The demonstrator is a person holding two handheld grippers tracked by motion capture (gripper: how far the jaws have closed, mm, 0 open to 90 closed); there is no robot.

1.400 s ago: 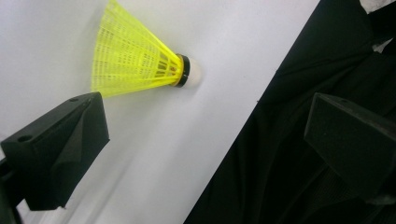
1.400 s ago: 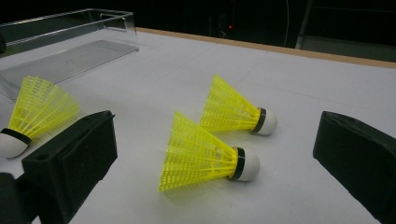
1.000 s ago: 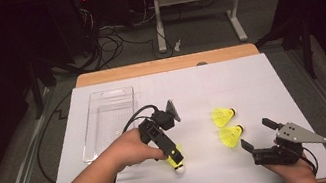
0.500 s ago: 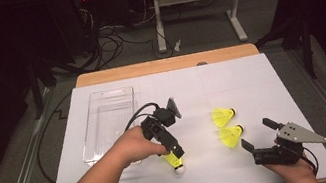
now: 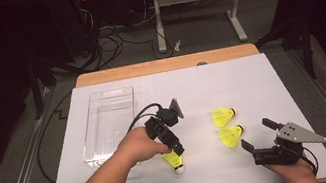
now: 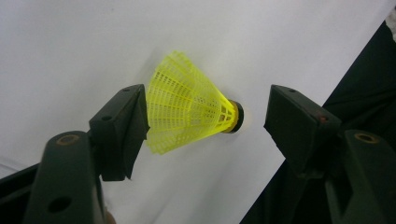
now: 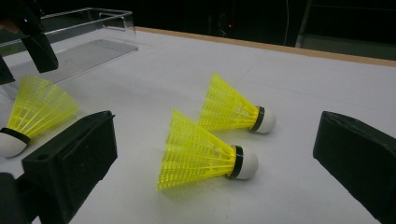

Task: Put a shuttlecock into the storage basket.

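Left gripper view puts you right over the job: your left tongs (image 6: 205, 116) straddle a yellow plastic-mesh shuttlecock with a black band and white cork tip (image 6: 189, 109), which lies on its side on the white paper-covered worktop (image 6: 70, 42). The jaws have just been closing with the shuttlecock between them. One pad sits against the flared skirt; the other stands clear of the cork end, so the tongs are apart and nothing is clamped yet. You approach along its length, skirt to cork, probably because the mesh gives under pressure while the cork offers a firm stop.

From the high view, your left hand (image 5: 142, 146) angles those tongs (image 5: 174, 153) down at the shuttlecock (image 5: 175, 160), near the front of the worktop and just right of the clear plastic rectangular tray (image 5: 108, 124). That tray sits close by, likely the place the shuttlecocks go, which would explain starting with the nearest one.

Your right tongs (image 5: 255, 136) rest low at the front right corner, jaws wide apart and holding nothing, aimed toward two more yellow shuttlecocks (image 7: 208, 151) lying side by side, close but not touching, cork tips pointing the same way. Waiting there keeps that hand out of the left arm's path. The squeeze should be gentle, or the skirt may crumple or the shuttlecock roll away.
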